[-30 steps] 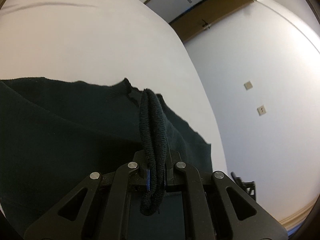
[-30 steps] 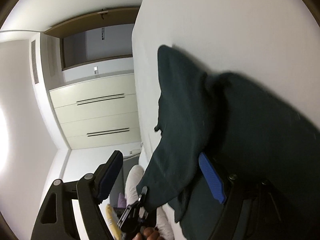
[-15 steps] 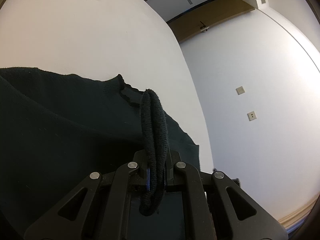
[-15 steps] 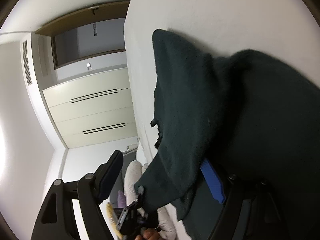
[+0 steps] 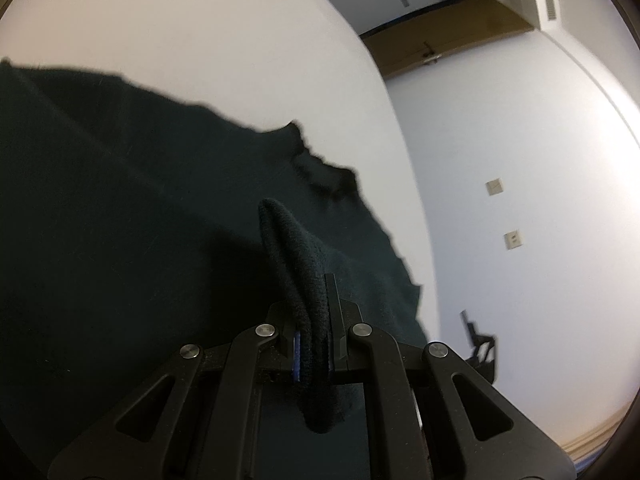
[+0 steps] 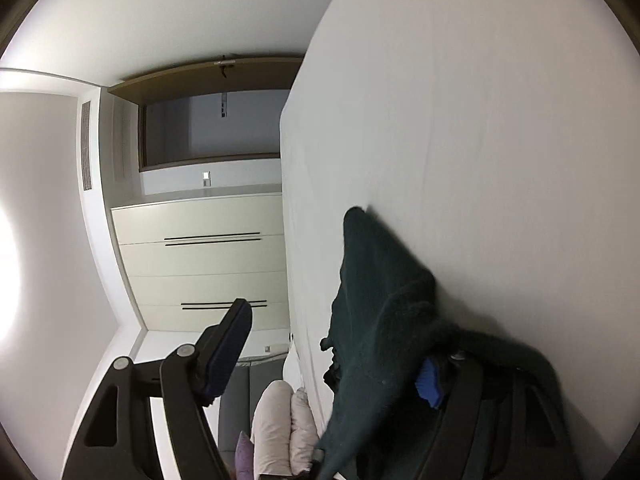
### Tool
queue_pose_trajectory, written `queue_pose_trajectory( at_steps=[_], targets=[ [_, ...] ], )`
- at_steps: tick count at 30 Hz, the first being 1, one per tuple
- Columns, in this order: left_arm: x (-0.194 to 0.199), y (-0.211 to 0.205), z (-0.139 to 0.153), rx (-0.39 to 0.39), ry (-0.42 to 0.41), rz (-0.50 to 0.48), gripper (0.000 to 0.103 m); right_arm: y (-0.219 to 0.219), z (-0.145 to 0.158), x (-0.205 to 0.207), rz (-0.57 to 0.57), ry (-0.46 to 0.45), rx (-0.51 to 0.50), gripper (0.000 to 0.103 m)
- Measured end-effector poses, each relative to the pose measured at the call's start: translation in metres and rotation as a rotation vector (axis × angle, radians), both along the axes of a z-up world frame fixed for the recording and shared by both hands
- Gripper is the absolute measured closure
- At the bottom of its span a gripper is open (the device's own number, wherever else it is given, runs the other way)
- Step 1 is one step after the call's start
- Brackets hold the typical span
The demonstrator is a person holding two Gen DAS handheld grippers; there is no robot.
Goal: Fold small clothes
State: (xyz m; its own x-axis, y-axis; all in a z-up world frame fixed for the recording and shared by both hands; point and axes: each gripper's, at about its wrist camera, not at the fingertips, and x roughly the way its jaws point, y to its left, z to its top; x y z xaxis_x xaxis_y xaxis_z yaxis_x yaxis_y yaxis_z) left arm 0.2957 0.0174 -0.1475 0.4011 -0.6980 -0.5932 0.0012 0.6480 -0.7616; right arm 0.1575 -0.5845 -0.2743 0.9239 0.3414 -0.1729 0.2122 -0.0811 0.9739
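A dark green knit garment (image 5: 120, 208) lies on the white bed sheet (image 5: 180, 32). My left gripper (image 5: 312, 320) is shut on a bunched fold of the garment, which sticks up between the fingers. In the right wrist view the garment (image 6: 384, 312) drapes over the right finger, whose blue pad (image 6: 430, 384) shows partly. My right gripper (image 6: 332, 344) is open wide; its left finger (image 6: 228, 344) is free in the air, off the bed's edge.
The white sheet (image 6: 480, 120) stretches beyond the garment. A cream wardrobe (image 6: 200, 264), a wooden door frame (image 5: 440, 36) and white walls surround the bed. Pillows (image 6: 280, 428) lie beside the bed's edge in the right wrist view.
My left gripper has moved with the held fold; more garment fills its view. My right gripper has pulled back and turned; the garment now sits lower and smaller in its view.
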Motion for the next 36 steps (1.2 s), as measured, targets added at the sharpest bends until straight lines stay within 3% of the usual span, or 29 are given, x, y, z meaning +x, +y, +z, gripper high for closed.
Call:
queue_pose_trajectory(
  at_steps=[5,7,8,10,12,16,21,24,26,28,36],
  targets=[
    [-0.01,-0.003,-0.03,0.049,0.008,-0.033,0.096,-0.004,-0.008,0.003,0.013,-0.03,0.002,0.037],
    [-0.016,-0.001,-0.034,0.035,-0.003,-0.042,0.096,-0.004,-0.015,0.0,0.019,-0.033,0.014,0.053],
    [-0.017,-0.001,-0.035,0.032,-0.006,-0.043,0.096,-0.003,-0.017,-0.003,0.025,-0.034,0.021,0.056],
    [-0.018,-0.005,-0.033,0.047,-0.01,-0.046,0.096,0.006,-0.015,-0.009,0.039,-0.037,0.011,0.05],
    [-0.017,-0.009,-0.03,0.057,-0.013,-0.044,0.096,0.025,-0.005,-0.01,0.082,-0.037,-0.003,0.031],
    [-0.019,-0.005,-0.026,0.045,-0.004,-0.042,0.096,0.045,0.01,0.001,0.094,-0.035,-0.062,0.022],
    [-0.017,0.003,-0.024,0.035,-0.001,-0.025,0.096,0.041,-0.001,0.011,0.011,-0.032,0.027,0.022],
    [-0.018,0.004,-0.022,0.049,-0.007,-0.036,0.095,0.029,0.003,0.009,-0.027,-0.063,0.008,0.023],
    [-0.019,0.008,-0.022,0.039,-0.006,-0.044,0.094,0.016,-0.001,0.001,-0.071,-0.07,0.016,0.032],
    [-0.019,0.008,-0.023,0.036,-0.007,-0.051,0.094,0.007,-0.018,-0.004,-0.076,-0.078,0.101,0.046],
    [-0.02,0.013,-0.017,0.069,-0.014,-0.054,0.094,0.012,-0.014,-0.004,-0.04,-0.093,-0.008,0.048]
  ],
)
